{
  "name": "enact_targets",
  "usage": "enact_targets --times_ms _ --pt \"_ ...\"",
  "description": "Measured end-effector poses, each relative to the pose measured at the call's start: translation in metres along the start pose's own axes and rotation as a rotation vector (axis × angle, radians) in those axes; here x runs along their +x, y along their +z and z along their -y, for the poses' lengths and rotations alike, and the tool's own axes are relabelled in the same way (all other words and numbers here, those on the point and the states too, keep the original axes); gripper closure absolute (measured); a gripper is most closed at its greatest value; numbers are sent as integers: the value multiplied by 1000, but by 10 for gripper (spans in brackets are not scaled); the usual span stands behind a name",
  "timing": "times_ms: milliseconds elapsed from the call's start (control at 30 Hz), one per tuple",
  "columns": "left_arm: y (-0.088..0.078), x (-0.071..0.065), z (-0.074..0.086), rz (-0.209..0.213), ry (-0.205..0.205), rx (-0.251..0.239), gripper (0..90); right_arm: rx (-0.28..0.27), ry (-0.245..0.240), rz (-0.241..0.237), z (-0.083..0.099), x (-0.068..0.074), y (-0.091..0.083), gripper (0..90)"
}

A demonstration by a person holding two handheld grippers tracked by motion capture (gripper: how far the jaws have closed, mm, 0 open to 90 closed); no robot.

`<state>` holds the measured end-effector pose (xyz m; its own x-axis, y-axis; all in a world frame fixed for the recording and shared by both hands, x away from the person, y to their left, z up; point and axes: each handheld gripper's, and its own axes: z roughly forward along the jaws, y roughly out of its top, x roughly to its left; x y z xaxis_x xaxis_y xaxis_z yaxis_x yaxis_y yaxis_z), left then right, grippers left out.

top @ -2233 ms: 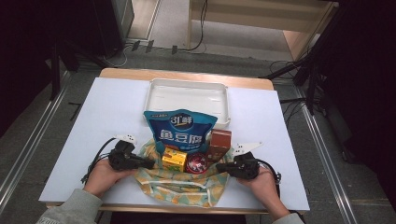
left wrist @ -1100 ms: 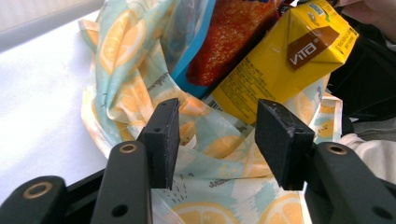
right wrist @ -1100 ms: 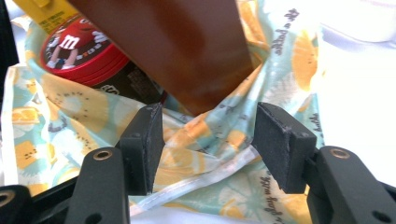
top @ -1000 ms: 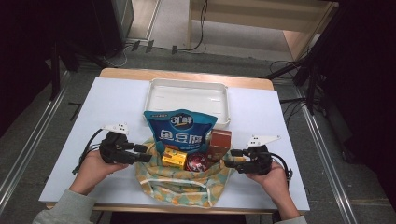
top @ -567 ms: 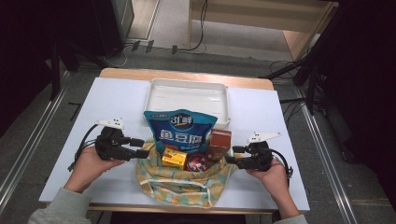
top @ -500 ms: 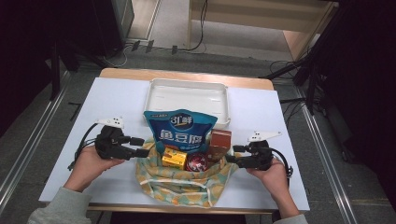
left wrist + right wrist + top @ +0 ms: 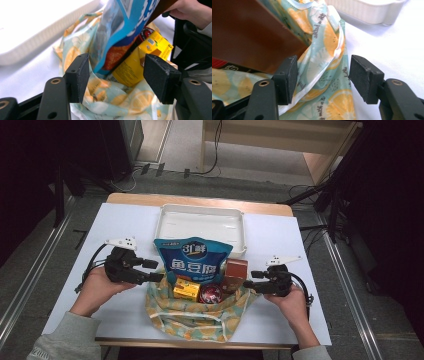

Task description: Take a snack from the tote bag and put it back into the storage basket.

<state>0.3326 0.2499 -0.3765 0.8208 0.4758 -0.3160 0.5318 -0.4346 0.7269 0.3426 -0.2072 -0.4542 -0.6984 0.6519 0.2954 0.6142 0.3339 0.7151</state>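
Tabletop (image 7: 130,330), white. Tray (image 7: 201,225), white, at the far side. Cloth bag (image 7: 192,317), lemon print, at the near edge, holding a blue snack pouch (image 7: 192,262), brown box (image 7: 235,270), yellow box (image 7: 185,289). Left tool (image 7: 152,271) just opened, released at the bag's left rim; right tool (image 7: 252,279) released, straddling the right rim.

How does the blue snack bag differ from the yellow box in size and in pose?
The blue snack bag is much larger than the yellow box. The bag stands upright and rises well above the fabric bag, while the box lies low inside its opening. The bag is a soft pouch; the box is a stiff carton. Both sit in the same lemon-print fabric bag.
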Motion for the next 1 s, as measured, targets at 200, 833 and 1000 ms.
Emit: enact_targets --times_ms 200,833,1000 --pt "-1 0 -6 2 16 5 378 -4 10 15 -4 -5 3 407" --pt "7 -7 -46 45 71 5 377 -10 38 42 -11 -14 5 414" --pt "6 -8 -52 30 91 5 398 -6 39 43 -11 -14 4 414"
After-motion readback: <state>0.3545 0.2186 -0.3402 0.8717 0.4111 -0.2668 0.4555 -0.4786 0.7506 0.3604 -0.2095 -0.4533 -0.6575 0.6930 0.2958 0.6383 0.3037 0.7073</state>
